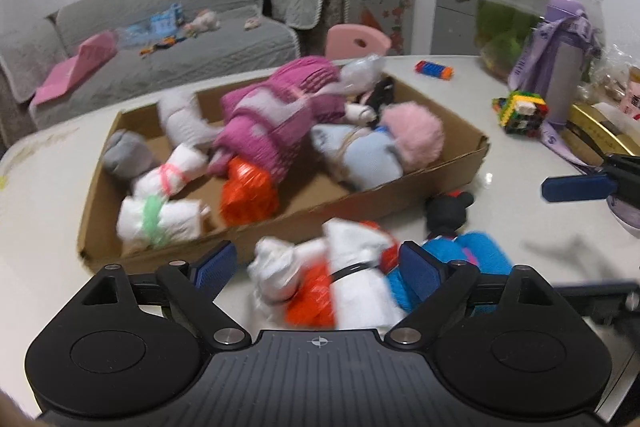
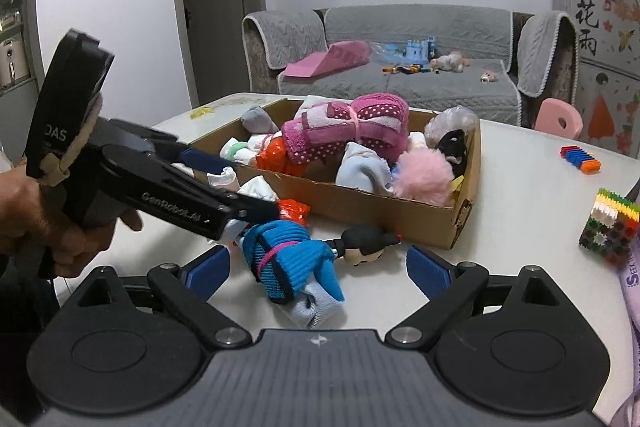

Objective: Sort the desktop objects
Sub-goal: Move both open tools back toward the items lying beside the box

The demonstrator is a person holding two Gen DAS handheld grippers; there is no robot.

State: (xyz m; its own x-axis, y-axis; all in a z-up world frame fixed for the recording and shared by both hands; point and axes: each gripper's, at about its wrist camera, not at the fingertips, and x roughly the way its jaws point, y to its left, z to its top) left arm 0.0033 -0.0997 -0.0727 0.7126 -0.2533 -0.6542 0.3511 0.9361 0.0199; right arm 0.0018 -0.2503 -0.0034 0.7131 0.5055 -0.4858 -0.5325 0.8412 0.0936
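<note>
Blue roll (image 2: 294, 261) is my right-hand target: knit cloth, rolled and cinched by a pink band, lying on the desk (image 2: 520, 211) just in front of the box (image 2: 400, 213). Soft and light, I'd say; it will squash, not slip. Best hold looks like across the banded middle, where it's tightest. The loose pale end nearest the camera would probably just pull out.

Right tool (image 2: 318, 267) is released, jaws wide, roll lying between the pads with neither one pressing on it.

White roll (image 1: 360, 279) sits beside the blue one, black band round it, orange plastic tucked against it. Also soft; the plastic is likely slick and crinkly, so I'd pinch cloth at the band, not the bag. Left tool (image 1: 316, 263) is released too, straddling the white roll with no contact that I can see. Picture is blurred there.

Small black-haired doll (image 2: 362, 243) lies touching the blue roll's far end. Hard and small, so I'd expect it to snag or roll if I sweep wide.

Box already holds a pink towel roll (image 2: 348, 131), white rolls, a pink pompom (image 2: 424, 173). Full-ish, so the drop spot is tight.

Off to the side: brick cube (image 2: 610, 231) and a brick strip (image 2: 580, 158), well clear.
</note>
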